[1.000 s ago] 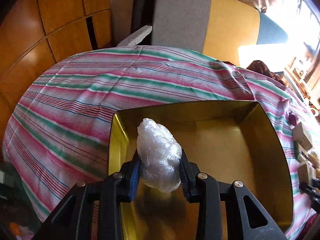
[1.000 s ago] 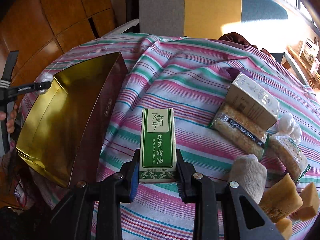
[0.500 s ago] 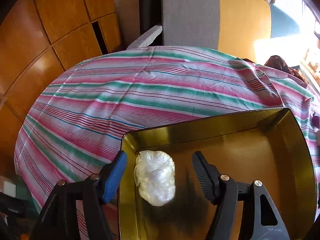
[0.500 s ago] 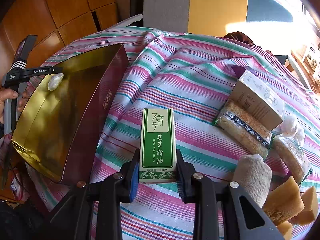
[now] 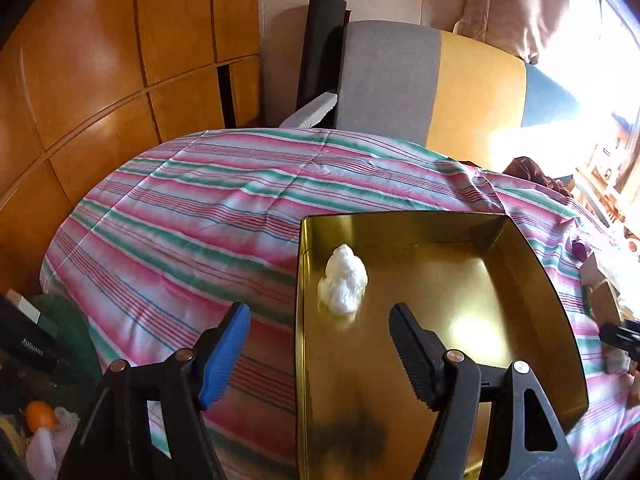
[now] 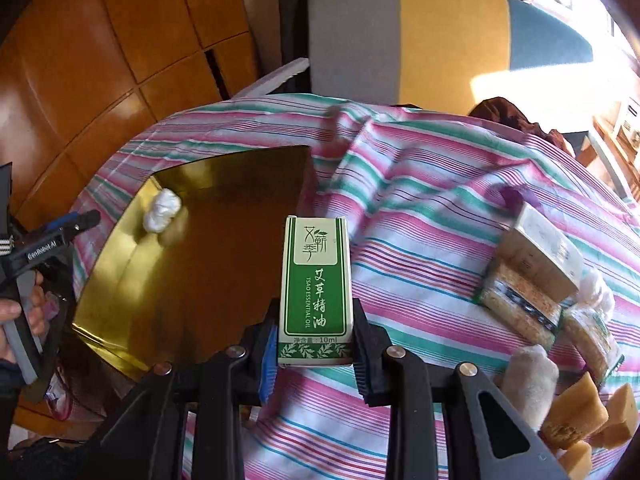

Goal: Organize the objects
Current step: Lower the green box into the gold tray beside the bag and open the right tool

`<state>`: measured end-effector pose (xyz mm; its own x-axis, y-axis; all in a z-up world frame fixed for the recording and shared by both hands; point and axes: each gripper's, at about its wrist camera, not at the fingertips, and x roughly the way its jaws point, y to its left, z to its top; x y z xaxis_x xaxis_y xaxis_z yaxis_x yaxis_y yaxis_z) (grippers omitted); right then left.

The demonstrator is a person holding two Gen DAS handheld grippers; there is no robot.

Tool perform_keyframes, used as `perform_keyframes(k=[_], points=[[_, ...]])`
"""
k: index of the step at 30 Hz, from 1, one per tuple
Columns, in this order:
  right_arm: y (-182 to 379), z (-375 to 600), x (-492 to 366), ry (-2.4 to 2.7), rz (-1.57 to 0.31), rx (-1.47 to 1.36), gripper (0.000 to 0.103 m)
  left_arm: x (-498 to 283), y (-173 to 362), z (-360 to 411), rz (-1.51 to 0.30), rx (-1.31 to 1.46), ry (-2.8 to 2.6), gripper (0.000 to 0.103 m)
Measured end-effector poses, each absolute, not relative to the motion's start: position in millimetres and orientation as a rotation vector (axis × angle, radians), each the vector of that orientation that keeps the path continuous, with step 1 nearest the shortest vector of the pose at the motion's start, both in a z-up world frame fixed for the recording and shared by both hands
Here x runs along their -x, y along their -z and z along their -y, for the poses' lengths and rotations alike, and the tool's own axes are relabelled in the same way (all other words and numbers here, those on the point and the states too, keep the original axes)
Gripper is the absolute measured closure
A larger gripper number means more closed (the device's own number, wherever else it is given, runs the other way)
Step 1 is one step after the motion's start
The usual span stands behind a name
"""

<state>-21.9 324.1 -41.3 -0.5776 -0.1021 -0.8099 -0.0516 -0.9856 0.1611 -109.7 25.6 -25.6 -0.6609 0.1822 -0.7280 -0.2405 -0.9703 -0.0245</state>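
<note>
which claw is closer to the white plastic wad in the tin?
Left. The left claw is open just short of the plastic wad; the right claw holds the essential oil box across the gold tin.

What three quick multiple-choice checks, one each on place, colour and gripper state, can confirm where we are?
1. Where is the white plastic wad?
A. inside the gold tin, near a far corner
B. on the striped cloth
C. in the left gripper

2. What colour is the essential oil box?
A. blue
B. green and cream
C. red

3. How is the left gripper?
A. shut on the wad
B. shut on nothing
C. open

Answers: A, the wad lies on the tin floor; B, the box has a green label panel; C, the fingers are spread and empty.
</note>
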Motion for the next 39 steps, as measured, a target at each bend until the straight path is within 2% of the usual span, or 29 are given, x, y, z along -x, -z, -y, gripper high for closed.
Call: perform_keyframes(k=[5, 12, 18, 19, 21, 24, 39], points=[[49.1, -255.9, 70.1, 2.574, 0.244, -1.481, 0.073, 83.5, 31.7, -3.6, -0.058, 1.167, -2.669, 0.03], [92.0, -172.5, 140.4, 2.372, 0.216, -1.689, 0.073, 62.9, 33.7, 27.9, -0.017, 1.139, -2.715, 0.03], [117.7, -133.6, 185.0, 2.3, 0.293, -1.81, 0.072, 60.8, 36.3, 47.9, 0.023, 1.148, -2.759, 0.027], [120.2, -130.8, 191.3, 2.285, 0.332, -1.802, 0.071, 61.7, 37.8, 50.8, 0.032, 1.155, -2.76, 0.027], [122.6, -130.3, 199.3, 2.253, 0.459, -1.773, 0.057, 62.4, 41.2, 55.1, 0.047, 1.17, -2.763, 0.027], [116.1, -133.1, 199.6, 2.27, 0.545, -1.718, 0.053, 62.6, 45.5, 58.1, 0.065, 1.189, -2.761, 0.026], [55.7, -163.0, 117.1, 2.585, 0.242, -1.502, 0.043, 49.7, 29.9, 41.8, 0.03, 1.136, -2.795, 0.021]])
